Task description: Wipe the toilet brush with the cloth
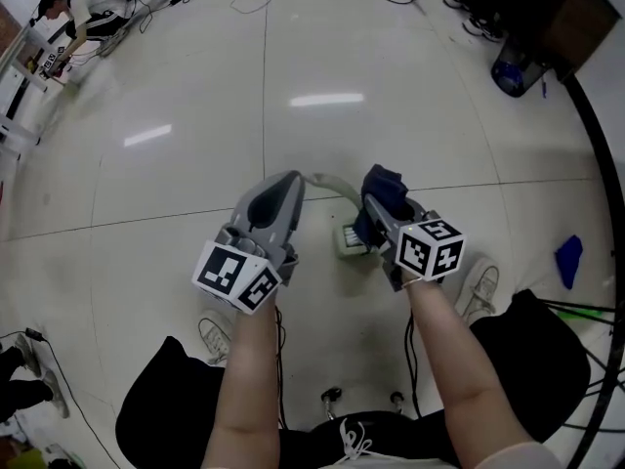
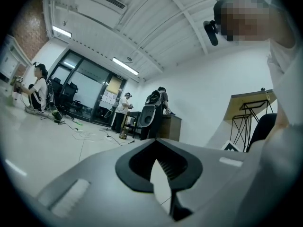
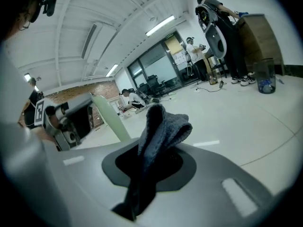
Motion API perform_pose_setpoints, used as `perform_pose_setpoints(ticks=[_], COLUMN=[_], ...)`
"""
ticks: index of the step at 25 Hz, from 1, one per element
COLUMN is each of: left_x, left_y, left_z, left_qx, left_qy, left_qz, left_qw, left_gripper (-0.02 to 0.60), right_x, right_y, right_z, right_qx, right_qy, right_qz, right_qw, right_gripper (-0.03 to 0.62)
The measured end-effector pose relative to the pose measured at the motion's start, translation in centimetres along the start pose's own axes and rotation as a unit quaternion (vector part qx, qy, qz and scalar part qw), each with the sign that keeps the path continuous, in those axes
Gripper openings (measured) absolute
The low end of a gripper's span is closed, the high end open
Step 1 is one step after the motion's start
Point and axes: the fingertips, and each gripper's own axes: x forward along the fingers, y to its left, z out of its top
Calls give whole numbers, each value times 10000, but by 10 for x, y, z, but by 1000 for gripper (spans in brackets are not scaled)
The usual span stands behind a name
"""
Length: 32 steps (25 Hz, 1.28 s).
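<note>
Out on the left, my left gripper (image 1: 290,182) is closed on the end of the toilet brush (image 1: 334,182) handle. It holds the brush out over the floor (image 1: 176,86) so the head hangs in the middle, within reach. Just right of it, my right gripper (image 1: 379,208) pinches the dark cloth (image 1: 384,184), with a tuft left past the tips for rubbing. Cloth and brush sit close together, but I cannot tell whether they touch.

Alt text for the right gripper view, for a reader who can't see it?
A dark blue cloth stands pinched in the jaws of the right gripper, its folded top sticking up. At left, the left gripper holds the pale handle of the toilet brush; behind, a glossy floor and distant people.
</note>
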Motion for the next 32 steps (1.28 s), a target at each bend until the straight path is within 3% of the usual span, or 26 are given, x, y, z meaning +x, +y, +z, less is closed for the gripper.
perform_pose_setpoints(ticks=[7,15,18,21,23,25,27,29,30,32], left_x=[-2,-3,-4,-3,3,12,20,26,27,26], left_y=[-1,-3,-2,2,0,-4,-6,-7,-8,-9], left_z=[1,0,0,11,23,31,31,25,21,13], left_qx=[58,13,102,239,321,340,204,42,15,-30], left_qy=[-4,78,153,72,-1,-12,109,221,278,388], left_qz=[41,-32,-4,119,68,-60,-187,-241,-235,-201], left_qw=[10000,10000,9998,9996,9995,9994,9996,9995,9993,9990], left_gripper=[6,6,6,6,6,6,6,6,6,6], right_x=[15,26,17,-1,-16,-34,-51,-59,-58,-43], right_y=[-38,-59,-65,-57,-33,17,78,128,145,158], right_z=[-68,-115,-114,-73,-25,24,54,62,58,44], right_qx=[719,1574,1953,1773,1366,680,-59,-574,-800,-1234], right_qy=[323,612,472,-127,-763,-1250,-1330,-1004,-738,-141], right_qz=[-204,-269,-494,-498,29,1100,2329,3145,3295,2999], right_qw=[9967,9853,9784,9828,9877,9837,9634,9422,9379,9459], right_gripper=[66,66,66,66,66,66,66,66,66,66])
